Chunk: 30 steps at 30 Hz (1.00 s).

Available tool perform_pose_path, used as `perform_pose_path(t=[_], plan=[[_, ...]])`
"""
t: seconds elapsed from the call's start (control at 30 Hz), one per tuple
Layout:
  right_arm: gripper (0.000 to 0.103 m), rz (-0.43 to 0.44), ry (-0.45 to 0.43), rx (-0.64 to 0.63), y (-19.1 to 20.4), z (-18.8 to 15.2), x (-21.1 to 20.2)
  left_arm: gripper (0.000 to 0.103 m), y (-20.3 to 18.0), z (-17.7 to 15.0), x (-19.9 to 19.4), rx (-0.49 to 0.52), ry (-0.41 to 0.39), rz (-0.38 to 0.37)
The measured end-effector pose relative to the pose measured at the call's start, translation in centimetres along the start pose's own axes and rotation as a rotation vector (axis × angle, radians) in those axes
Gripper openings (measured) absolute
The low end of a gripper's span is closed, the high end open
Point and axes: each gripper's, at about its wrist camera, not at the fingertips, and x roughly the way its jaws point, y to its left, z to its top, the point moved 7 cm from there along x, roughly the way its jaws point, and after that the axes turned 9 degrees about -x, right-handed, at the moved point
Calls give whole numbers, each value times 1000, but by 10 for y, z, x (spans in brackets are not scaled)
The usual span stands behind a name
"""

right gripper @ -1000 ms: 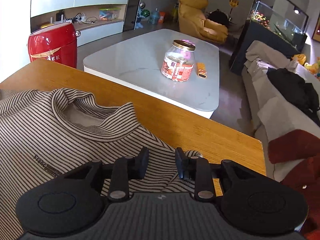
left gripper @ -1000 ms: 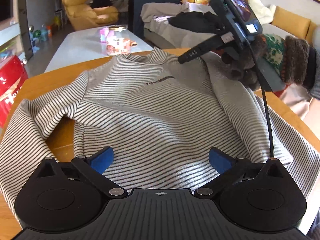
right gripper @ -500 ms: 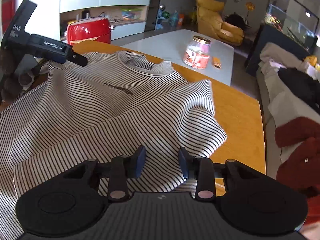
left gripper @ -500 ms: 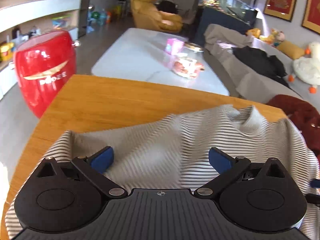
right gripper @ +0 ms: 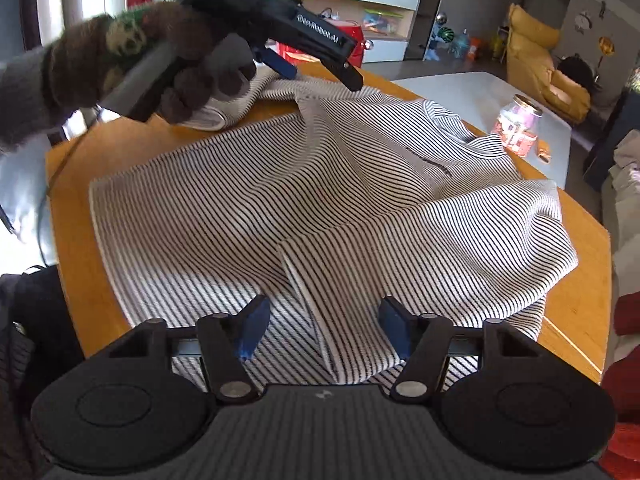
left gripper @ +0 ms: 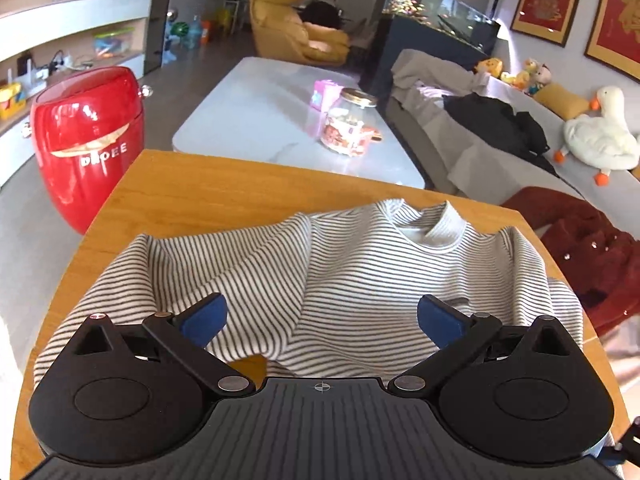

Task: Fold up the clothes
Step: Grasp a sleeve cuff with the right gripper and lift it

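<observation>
A black-and-white striped long-sleeve shirt (right gripper: pixel 360 208) lies spread and rumpled on a wooden table (right gripper: pixel 100 148); it also shows in the left wrist view (left gripper: pixel 360 276) with its collar toward the far edge. My left gripper (left gripper: pixel 320 316) is open above the shirt's left sleeve and shoulder, touching nothing. In the right wrist view the left gripper (right gripper: pixel 320 68) hovers over the far sleeve. My right gripper (right gripper: pixel 322 326) is open, its jaws either side of a raised fold of the hem and right sleeve cuff.
A red round bin (left gripper: pixel 88 140) stands left of the table. A white coffee table (left gripper: pixel 280 120) with a glass jar (left gripper: pixel 348 128) is beyond. A grey sofa (left gripper: pixel 480 144) with dark clothes and a red garment (left gripper: pixel 584 248) are to the right.
My right gripper has opened and drawn back from the shoulder to the hem. My left gripper has swung left, from the hem to the left sleeve side.
</observation>
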Motion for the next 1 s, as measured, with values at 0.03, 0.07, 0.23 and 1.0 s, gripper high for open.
perform_pose_path(t=[0.03, 0.07, 0.23, 1.0], plan=[[19, -23, -6, 15, -8, 2, 0, 103, -2, -2, -4, 12, -1, -3], [9, -50, -11, 42, -20, 5, -2, 103, -4, -3, -8, 25, -3, -6], [9, -346, -139, 302, -159, 23, -60, 103, 0, -16, -30, 46, 14, -46], [10, -107, -351, 474, -184, 187, 17, 103, 12, -64, -72, 95, 64, -116]])
